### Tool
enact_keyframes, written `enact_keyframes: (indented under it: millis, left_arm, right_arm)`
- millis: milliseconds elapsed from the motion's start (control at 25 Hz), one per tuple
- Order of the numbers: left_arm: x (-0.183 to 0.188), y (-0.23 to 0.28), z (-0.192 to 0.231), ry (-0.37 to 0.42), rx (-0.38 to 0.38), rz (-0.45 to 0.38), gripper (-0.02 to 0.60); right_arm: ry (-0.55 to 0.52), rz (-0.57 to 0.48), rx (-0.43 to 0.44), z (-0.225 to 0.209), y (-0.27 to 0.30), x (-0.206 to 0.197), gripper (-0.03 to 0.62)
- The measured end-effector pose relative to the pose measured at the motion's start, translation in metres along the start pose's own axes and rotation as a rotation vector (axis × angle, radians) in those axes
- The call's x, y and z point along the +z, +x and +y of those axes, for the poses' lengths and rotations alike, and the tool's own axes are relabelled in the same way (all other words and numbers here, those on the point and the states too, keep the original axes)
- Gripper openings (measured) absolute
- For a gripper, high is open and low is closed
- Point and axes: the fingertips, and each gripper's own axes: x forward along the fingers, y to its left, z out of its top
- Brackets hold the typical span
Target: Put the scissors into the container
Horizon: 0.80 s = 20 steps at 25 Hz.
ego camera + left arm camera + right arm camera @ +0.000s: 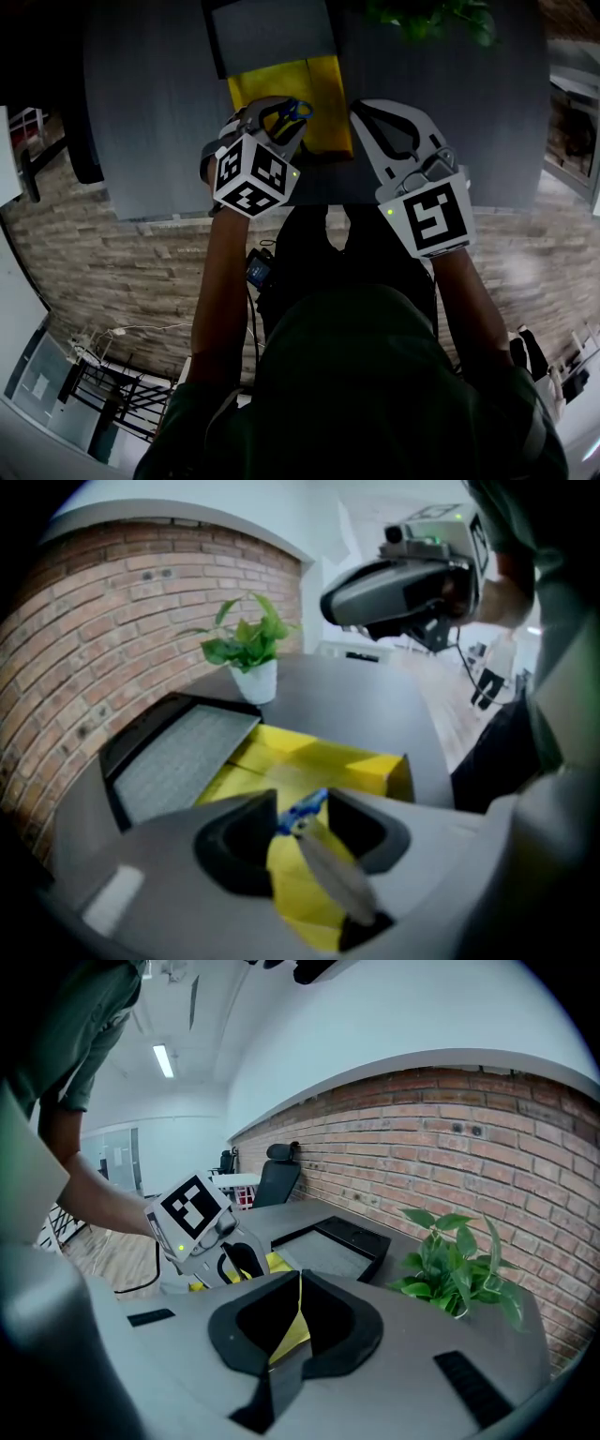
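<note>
The left gripper [302, 801] has its jaws standing apart over the yellow container [323, 761]. The scissors [328, 872] sit in the gap, but the pads do not press on them. The right gripper [298, 1281] has its jaws together with nothing between them. It hangs beside the left one at the near edge of the table [384, 700], apparently just keeping out of the way.

The scissors lie blade toward the camera and blue handle outward, pointed down at the box. They are blurred, so I cannot tell whether the blade is touching the jaw it slants toward. The jaws are wide and the gripper is tilted steeply down, with the yellow floor showing straight through the gap. This looks like a release lined up so that the scissors fall inside the walls. I judge the task nearly done, though the scissors are not yet in the container.

Just behind the container is a black-rimmed grey tray [173, 761]. Farther back a potted plant [248, 653] stands by the brick wall [103, 639], well clear of the drop.
</note>
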Motion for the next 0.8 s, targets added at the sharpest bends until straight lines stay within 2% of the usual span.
enact_keyframes:
  millis: [120, 320, 440, 680, 800]
  left_arm:
    - [0.001, -0.003, -0.01, -0.028, -0.066, -0.001, 0.186]
    - [0.0, -0.015, -0.017, -0.069, -0.109, -0.014, 0.198]
    - [0.003, -0.026, -0.013, -0.082, -0.094, -0.037, 0.199]
    - [0.011, -0.048, -0.006, -0.055, -0.053, -0.052, 0.199]
    - [0.021, -0.066, -0.001, -0.047, -0.027, -0.089, 0.199]
  right_arm:
    - [-0.004, -0.002, -0.003, 0.003, -0.002, 0.001, 0.008]
    - [-0.015, -0.005, -0.006, 0.009, -0.004, 0.008, 0.008]
    - [-0.018, -0.013, -0.008, 0.012, -0.005, 0.011, 0.008]
    - [-0.039, -0.023, -0.014, 0.021, -0.011, 0.025, 0.008]
    - [-0.048, -0.035, -0.022, 0.025, -0.015, 0.035, 0.008]
